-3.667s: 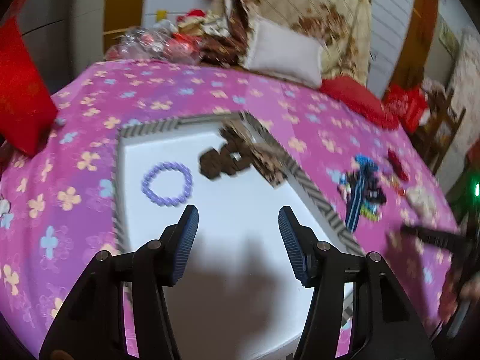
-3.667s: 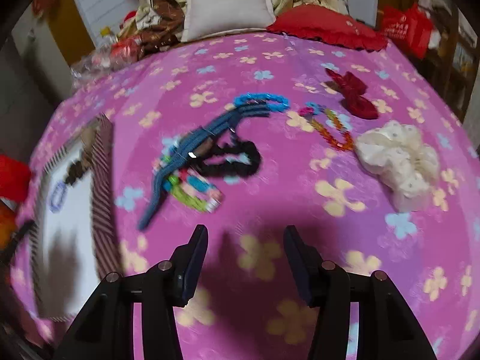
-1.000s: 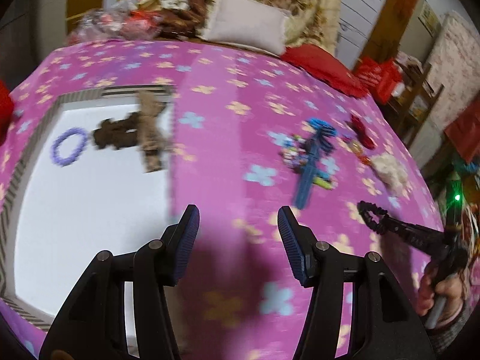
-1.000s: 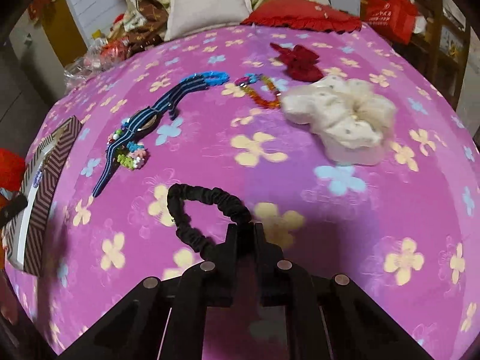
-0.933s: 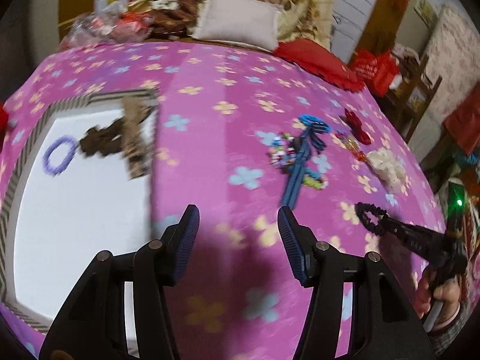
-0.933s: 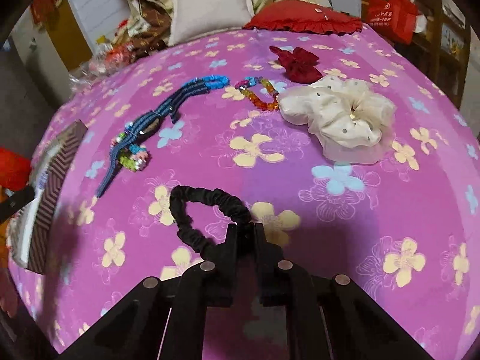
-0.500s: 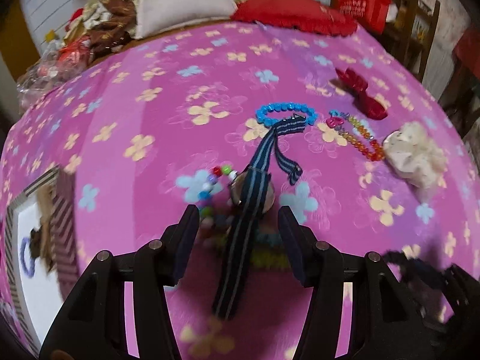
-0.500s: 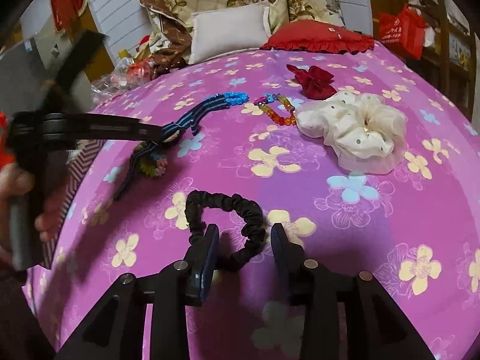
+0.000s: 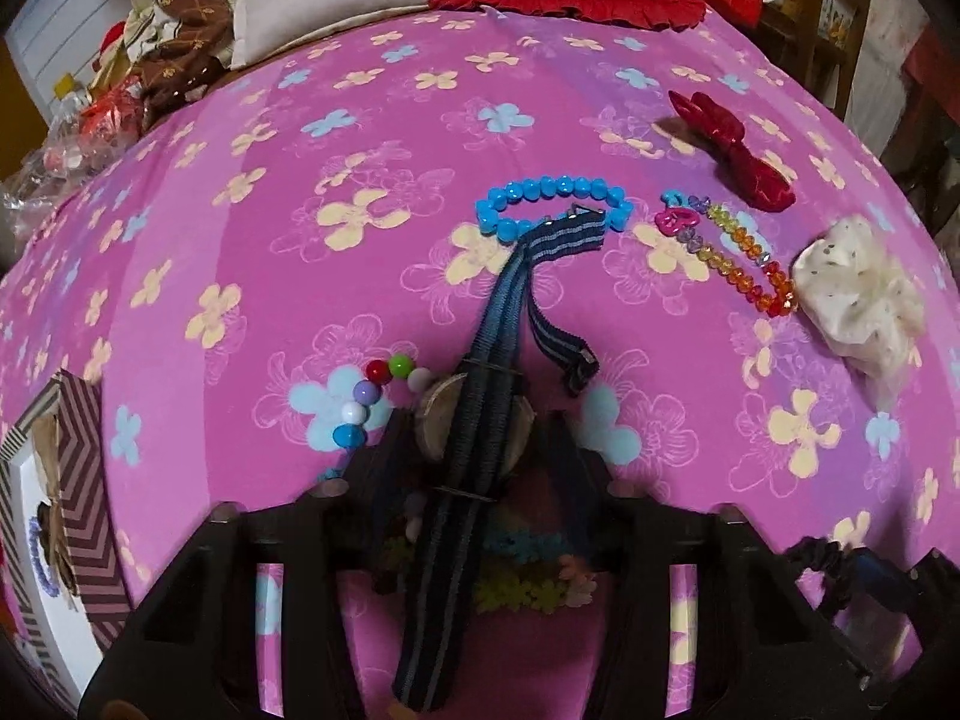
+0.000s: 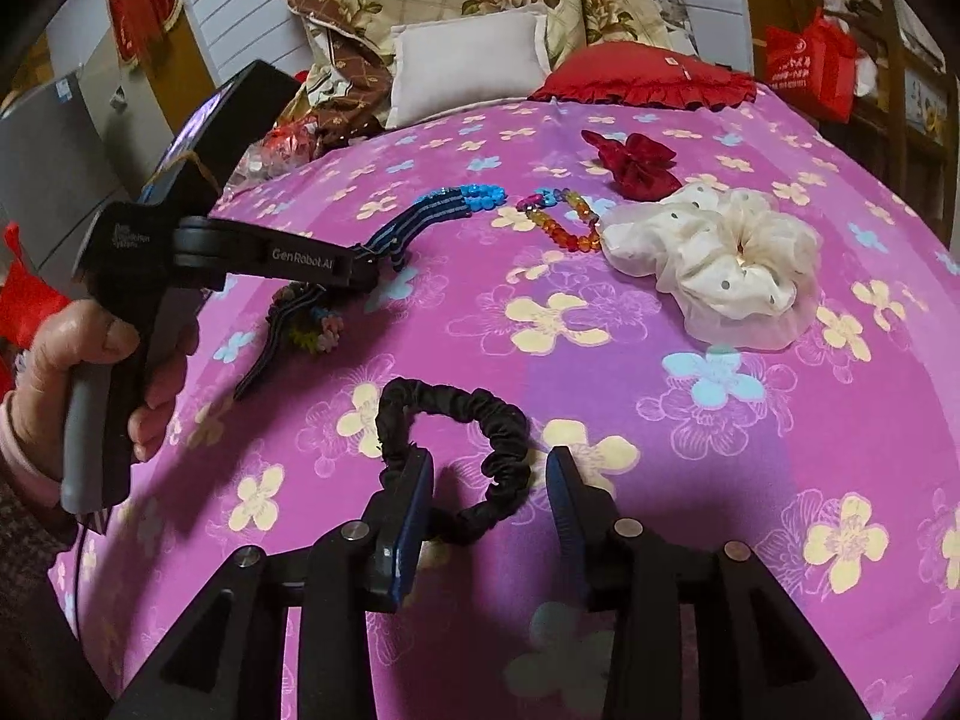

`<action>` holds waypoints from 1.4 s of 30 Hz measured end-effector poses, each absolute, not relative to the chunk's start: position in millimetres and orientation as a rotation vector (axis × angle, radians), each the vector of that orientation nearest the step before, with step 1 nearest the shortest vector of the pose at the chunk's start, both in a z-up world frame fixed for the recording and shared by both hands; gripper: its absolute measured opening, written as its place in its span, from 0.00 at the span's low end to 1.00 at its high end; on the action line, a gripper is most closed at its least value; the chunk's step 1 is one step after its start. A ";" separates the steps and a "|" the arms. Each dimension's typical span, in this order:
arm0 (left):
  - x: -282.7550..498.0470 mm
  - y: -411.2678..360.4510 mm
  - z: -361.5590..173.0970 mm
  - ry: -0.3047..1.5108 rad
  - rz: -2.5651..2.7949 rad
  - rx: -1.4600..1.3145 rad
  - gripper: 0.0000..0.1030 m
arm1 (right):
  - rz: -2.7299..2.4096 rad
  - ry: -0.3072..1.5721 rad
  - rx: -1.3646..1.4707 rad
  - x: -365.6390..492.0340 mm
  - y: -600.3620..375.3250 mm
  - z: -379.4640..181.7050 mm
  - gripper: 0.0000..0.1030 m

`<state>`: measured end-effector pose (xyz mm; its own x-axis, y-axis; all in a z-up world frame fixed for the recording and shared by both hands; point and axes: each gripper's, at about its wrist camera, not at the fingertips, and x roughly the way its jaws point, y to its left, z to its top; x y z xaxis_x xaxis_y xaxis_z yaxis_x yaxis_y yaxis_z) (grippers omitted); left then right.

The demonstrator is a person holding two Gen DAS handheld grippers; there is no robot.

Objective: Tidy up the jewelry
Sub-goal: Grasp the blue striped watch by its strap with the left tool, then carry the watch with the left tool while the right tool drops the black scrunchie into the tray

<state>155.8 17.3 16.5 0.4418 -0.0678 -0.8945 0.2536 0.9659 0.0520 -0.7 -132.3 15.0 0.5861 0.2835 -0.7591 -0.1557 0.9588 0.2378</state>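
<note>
A watch [image 9: 474,426] with a round wooden case and a blue striped strap lies on the pink flowered cloth [image 9: 252,192], over coloured bead bracelets [image 9: 366,390]. My left gripper [image 9: 477,450] points down at it. Its jaws are closing, one pad on each side of the case and touching it. From the right wrist view the left gripper [image 10: 360,267] sits over the strap [image 10: 420,222], with a hand [image 10: 90,348] on its handle. My right gripper [image 10: 487,468] is opening. The black scrunchie [image 10: 474,420] lies loose on the cloth, partly between its fingers.
Beyond the watch lie a blue bead bracelet [image 9: 555,204], a rainbow bead bracelet [image 9: 726,258], a red bow [image 9: 732,150] and a cream scrunchie [image 9: 858,300]. A white tray [image 9: 90,540] with a striped rim sits at far left and holds a purple bracelet [image 9: 36,552]. Pillows line the far edge.
The left gripper swung right from the tray to the watch, came down and narrowed onto its case. The right gripper opened and let go of the black scrunchie.
</note>
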 end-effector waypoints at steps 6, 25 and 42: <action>131.7 27.0 39.3 1.039 -0.240 0.089 0.40 | 0.225 0.926 0.124 0.0 -129.5 14.8 0.06; -2.2 250.4 127.2 0.721 -0.103 -0.349 0.40 | 0.285 0.849 0.014 -2.3 -48.8 128.5 0.05; -1.7 406.8 45.4 0.901 0.242 -0.537 0.40 | 0.633 0.928 -0.215 25.3 218.4 132.6 0.05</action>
